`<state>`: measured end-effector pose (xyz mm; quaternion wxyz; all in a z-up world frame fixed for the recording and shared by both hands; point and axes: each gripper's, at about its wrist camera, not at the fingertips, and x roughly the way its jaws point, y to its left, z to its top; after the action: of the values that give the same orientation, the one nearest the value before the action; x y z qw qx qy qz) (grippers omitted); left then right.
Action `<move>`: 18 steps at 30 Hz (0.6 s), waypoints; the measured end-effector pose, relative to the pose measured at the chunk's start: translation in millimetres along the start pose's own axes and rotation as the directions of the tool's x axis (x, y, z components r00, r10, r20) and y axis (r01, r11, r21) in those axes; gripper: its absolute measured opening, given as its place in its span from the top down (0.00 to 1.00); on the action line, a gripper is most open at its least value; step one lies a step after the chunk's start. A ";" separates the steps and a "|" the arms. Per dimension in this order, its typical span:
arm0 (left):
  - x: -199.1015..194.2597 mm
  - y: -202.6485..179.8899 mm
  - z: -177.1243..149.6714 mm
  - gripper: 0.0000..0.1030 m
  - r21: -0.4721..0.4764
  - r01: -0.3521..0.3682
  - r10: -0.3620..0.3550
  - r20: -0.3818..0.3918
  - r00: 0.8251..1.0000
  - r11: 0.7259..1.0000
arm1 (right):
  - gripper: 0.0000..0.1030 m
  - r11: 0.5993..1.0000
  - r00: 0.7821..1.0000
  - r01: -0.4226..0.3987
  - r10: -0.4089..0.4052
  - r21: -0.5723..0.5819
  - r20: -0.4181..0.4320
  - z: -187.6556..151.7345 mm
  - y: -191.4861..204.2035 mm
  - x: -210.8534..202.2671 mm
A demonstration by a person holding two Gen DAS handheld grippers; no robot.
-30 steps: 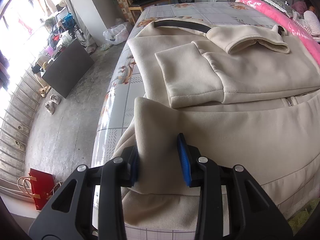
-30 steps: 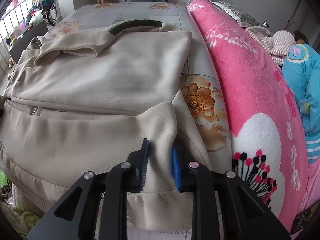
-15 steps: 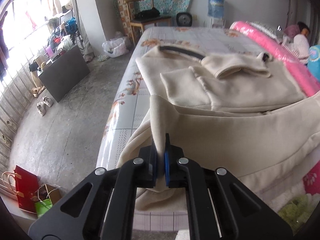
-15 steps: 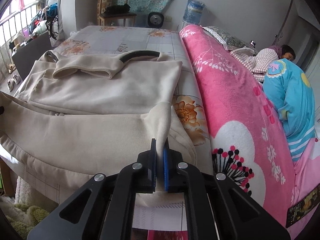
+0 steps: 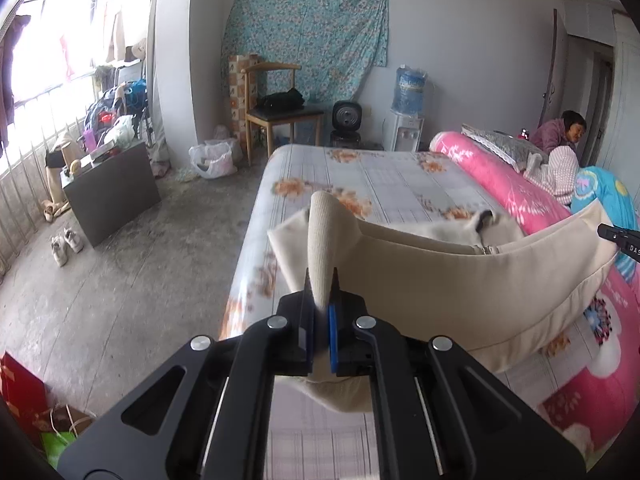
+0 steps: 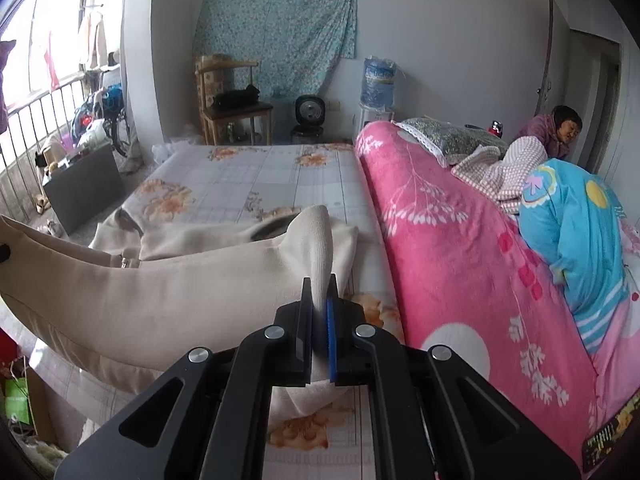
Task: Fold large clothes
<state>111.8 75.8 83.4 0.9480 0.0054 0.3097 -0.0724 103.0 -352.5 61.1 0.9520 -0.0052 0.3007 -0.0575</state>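
Note:
A large beige zip jacket [image 5: 460,292] lies on the bed with its near hem lifted off the sheet. My left gripper [image 5: 320,280] is shut on the hem's left corner, which sticks up between the pads. My right gripper [image 6: 319,286] is shut on the hem's right corner of the same jacket [image 6: 168,296]. The hem hangs stretched in a sagging band between the two grippers. The jacket's upper part with folded sleeves rests flat on the bed behind the band, partly hidden by it. The right gripper's tip shows at the left wrist view's right edge [image 5: 618,236].
The bed [image 5: 384,176] has a floral grid sheet. A rolled pink blanket [image 6: 440,232] and blue bedding [image 6: 580,232] lie along its right side, with a person [image 6: 560,128] beyond. A dark cabinet [image 5: 112,188], chair [image 5: 280,116], shoes and bags stand on the concrete floor at left.
Both grippers closed on the hem corners, then rose, lifting the hem off the bed and stretching it into a band. The views now look level across the room.

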 end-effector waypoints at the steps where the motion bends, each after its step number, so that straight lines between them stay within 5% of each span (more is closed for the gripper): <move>1: 9.8 2.4 11.7 0.95 0.000 0.004 -0.004 0.009 1.000 1.000 | 0.95 1.000 1.000 -0.008 0.008 0.005 0.010 10.0 -2.0 9.6; 7: 111.8 18.0 81.8 0.95 -0.051 0.045 -0.046 -0.025 0.999 0.998 | 0.95 0.994 0.996 -0.088 0.089 0.072 -0.017 75.1 -24.1 113.4; 11: 212.4 27.1 89.1 0.90 -0.106 0.072 -0.093 -0.213 0.973 0.992 | 0.93 0.982 0.978 -0.113 0.136 0.149 -0.156 78.3 -34.3 205.8; 13: 257.7 31.8 75.8 0.75 -0.109 0.009 -0.045 -0.328 0.944 0.994 | 0.91 0.983 0.954 -0.074 0.119 0.171 -0.276 65.8 -37.1 248.3; 15: 275.7 41.4 63.4 0.73 -0.127 -0.043 -0.010 -0.388 0.922 0.991 | 0.88 0.981 0.945 -0.027 0.088 0.191 -0.316 56.0 -45.0 261.7; 18: 255.1 58.7 57.9 0.71 -0.200 -0.015 -0.055 -0.339 0.939 0.980 | 0.85 0.974 0.961 -0.074 0.127 0.213 -0.245 51.8 -52.4 235.3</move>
<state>357.5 96.6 -21.8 0.8747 -0.0801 0.4755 -0.0486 318.4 -432.3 -28.7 0.9022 0.1144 0.4141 -0.0394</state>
